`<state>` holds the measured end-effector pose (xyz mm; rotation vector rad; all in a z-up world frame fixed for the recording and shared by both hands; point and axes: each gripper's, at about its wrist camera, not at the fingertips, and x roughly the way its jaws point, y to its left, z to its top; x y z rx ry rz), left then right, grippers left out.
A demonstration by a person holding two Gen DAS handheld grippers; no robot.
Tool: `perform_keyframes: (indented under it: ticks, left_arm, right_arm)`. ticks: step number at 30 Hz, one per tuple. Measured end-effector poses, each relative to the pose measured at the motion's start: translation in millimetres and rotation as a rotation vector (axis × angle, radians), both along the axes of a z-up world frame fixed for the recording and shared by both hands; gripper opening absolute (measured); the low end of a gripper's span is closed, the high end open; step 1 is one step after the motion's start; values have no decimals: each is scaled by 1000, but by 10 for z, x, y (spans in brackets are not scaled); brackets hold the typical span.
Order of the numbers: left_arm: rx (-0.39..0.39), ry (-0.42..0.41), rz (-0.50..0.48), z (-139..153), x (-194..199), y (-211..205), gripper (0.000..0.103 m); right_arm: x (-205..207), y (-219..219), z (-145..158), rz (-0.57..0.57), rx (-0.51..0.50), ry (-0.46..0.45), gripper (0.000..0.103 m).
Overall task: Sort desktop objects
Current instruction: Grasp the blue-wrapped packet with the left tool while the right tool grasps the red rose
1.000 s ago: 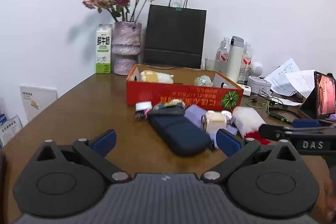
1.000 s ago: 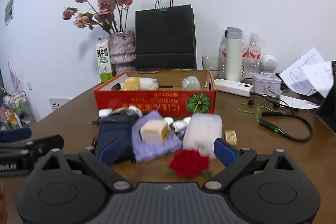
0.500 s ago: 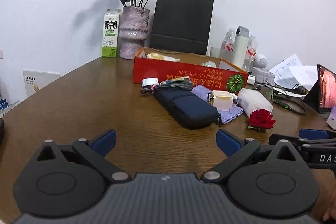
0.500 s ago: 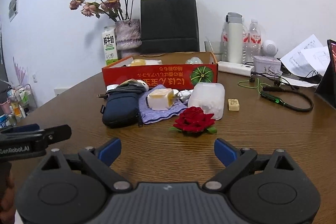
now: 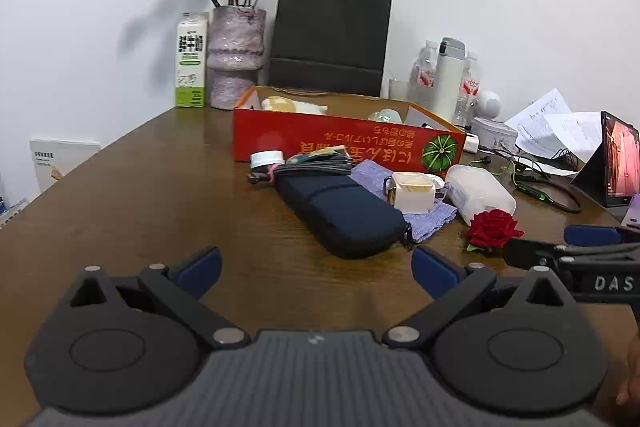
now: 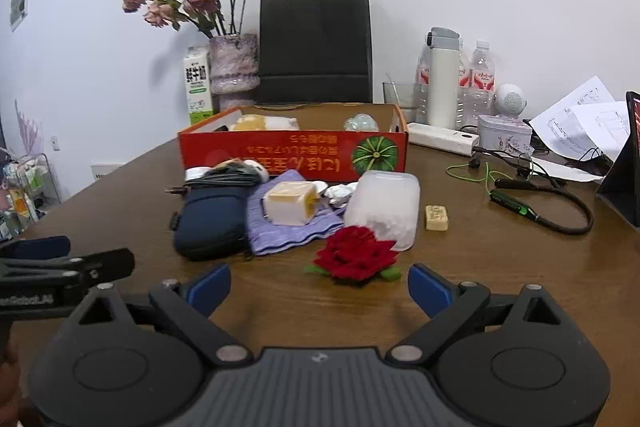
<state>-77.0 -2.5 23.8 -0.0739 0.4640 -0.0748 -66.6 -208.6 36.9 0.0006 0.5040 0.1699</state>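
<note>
Both the left hand-held gripper [image 5: 316, 269] and the right hand-held gripper [image 6: 319, 285] hang spread apart and empty. The red rose [image 6: 354, 257] at mid-counter touches the frosted plastic box [image 6: 384, 207]; a careless pinch could crush its petals.

Brown wooden table [image 5: 140, 195] carries red box [image 5: 344, 143], navy pouch [image 5: 340, 211], rose [image 5: 494, 227].

- The left gripper [image 5: 316, 269] hovers over the wooden table [image 5: 152, 195], jaws spread wide and empty.
- Ahead lies a navy pouch [image 5: 340, 213], beside a red rose [image 5: 493, 228].
- A red box [image 5: 344, 145] sits behind.
</note>
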Motion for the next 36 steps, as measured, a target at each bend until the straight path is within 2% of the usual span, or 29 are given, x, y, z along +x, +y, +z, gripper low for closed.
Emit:
perform_keyframes:
  ticks: [4, 7, 9, 11, 13, 16, 18, 20, 22, 23, 24, 25, 27, 28, 32, 36]
  left_arm:
    - [-10, 6, -47, 6, 256, -72, 103]
    - [39, -5, -91, 32, 483, -195, 103]
    - [69, -9, -72, 51, 685, -239, 103]
    - [44, -10, -49, 79, 902, -199, 103]
    - [6, 10, -45, 113, 1189, -138, 98]
    - [-3, 49, -60, 183, 1582, -118, 88]
    - [7, 45, -80, 215, 1771, -136, 88]
    - [41, 67, -81, 214, 1952, -175, 80]
    - [88, 137, -114, 170, 2108, -216, 60]
    - [86, 170, -131, 138, 2158, -217, 56]
    - [85, 195, -141, 114, 2186, -215, 44]
    - [82, 202, -135, 95, 2188, -201, 34]
    - [40, 201, -140, 86, 2162, -144, 20]
    - [32, 189, -128, 102, 2134, -124, 7]
    - [-15, 131, -122, 297, 1984, -74, 4]
    - [-16, 47, -124, 575, 1689, -79, 4]
  right_arm:
    - [251, -81, -11, -30, -12, 29, 87]
    - [459, -94, -53, -33, -20, 73, 84]
    - [566, -62, -100, -28, -28, 99, 81]
    - [625, -21, -141, -10, -21, 116, 81]
    - [666, 14, -183, 0, -12, 127, 79]
    - [707, 36, -215, 3, -1, 141, 75]
    - [738, 34, -232, 1, 8, 154, 71]
    - [761, 18, -237, 0, 22, 164, 68]
    - [774, 7, -242, 4, 27, 175, 62]
    - [773, 0, -242, 6, 29, 173, 62]
    - [772, -7, -240, 6, 32, 171, 61]
    - [778, -18, -240, 4, 38, 170, 60]
    - [779, -44, -235, -4, 58, 168, 57]
    - [781, -54, -230, -5, 65, 168, 56]
    - [742, -78, -161, -9, 73, 142, 52]
    - [654, -71, -56, -3, 77, 109, 51]
